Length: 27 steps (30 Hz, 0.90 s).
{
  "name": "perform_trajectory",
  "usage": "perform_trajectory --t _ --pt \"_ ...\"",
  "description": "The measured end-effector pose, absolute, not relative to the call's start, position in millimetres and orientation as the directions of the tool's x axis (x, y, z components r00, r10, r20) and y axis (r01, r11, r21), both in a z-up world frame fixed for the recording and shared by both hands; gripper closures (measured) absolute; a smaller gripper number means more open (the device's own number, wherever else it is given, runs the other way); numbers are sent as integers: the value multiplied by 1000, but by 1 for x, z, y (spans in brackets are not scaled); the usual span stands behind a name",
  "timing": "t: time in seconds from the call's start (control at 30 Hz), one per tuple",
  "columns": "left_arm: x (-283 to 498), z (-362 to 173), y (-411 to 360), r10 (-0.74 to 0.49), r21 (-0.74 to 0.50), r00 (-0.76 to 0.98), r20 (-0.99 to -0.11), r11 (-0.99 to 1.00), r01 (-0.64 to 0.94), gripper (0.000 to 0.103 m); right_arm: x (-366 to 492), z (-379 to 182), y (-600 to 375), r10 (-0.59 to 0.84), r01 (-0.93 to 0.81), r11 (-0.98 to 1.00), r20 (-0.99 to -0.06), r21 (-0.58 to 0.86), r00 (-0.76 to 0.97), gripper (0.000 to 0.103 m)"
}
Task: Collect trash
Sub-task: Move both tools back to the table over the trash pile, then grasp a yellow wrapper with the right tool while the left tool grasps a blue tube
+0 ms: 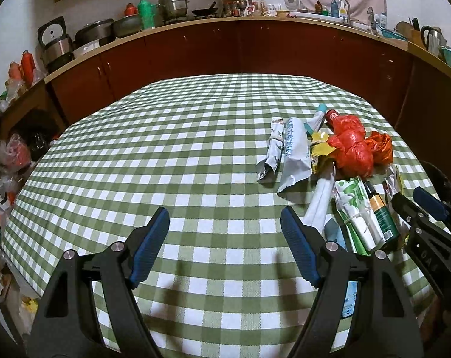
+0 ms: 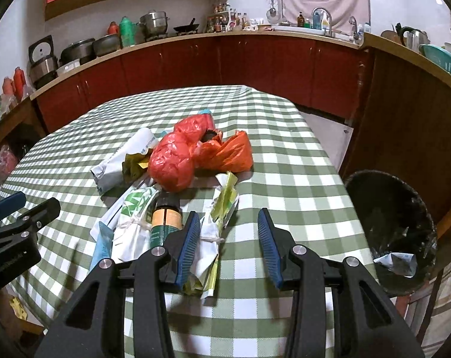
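Left gripper (image 1: 225, 244): jaws apart, nothing between, over bare checked tablecloth (image 1: 165, 149). Right gripper (image 2: 229, 244): we note jaws apart, not clamped; tied white-and-yellow wrapper (image 2: 215, 232) lies just beside left pad, contact unclear. We log trash heap on right half of table: red plastic bag (image 2: 171, 161), orange bag (image 2: 228, 152), dark bottle with orange label (image 2: 165, 220), white wrappers. Black trash bin (image 2: 395, 238) right of table, crumpled paper inside.
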<state>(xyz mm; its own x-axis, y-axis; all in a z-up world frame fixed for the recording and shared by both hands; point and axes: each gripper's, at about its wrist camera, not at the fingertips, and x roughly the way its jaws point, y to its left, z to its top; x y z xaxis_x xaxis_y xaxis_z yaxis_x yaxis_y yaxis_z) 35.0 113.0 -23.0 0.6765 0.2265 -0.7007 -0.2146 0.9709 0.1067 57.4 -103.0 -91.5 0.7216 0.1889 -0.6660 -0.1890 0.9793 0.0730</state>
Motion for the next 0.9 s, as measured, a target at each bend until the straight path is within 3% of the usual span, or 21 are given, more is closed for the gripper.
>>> perform_trajectory --t 0.17,0.27,0.33,0.9 --pt "35 -26 112 225 108 676 -702 972 -211 28 58 -94 -99 191 -201 977 -673 65 715 64" --pt "35 -27 107 238 124 681 -693 969 -213 28 57 -94 -100 204 -214 974 -678 70 707 83" --pt "36 -27 103 232 123 682 -694 971 -205 28 57 -97 -101 211 -222 972 -685 74 697 86" --pt "19 -29 58 164 86 681 -714 985 -147 27 19 -83 -166 135 -145 989 -637 37 759 86"
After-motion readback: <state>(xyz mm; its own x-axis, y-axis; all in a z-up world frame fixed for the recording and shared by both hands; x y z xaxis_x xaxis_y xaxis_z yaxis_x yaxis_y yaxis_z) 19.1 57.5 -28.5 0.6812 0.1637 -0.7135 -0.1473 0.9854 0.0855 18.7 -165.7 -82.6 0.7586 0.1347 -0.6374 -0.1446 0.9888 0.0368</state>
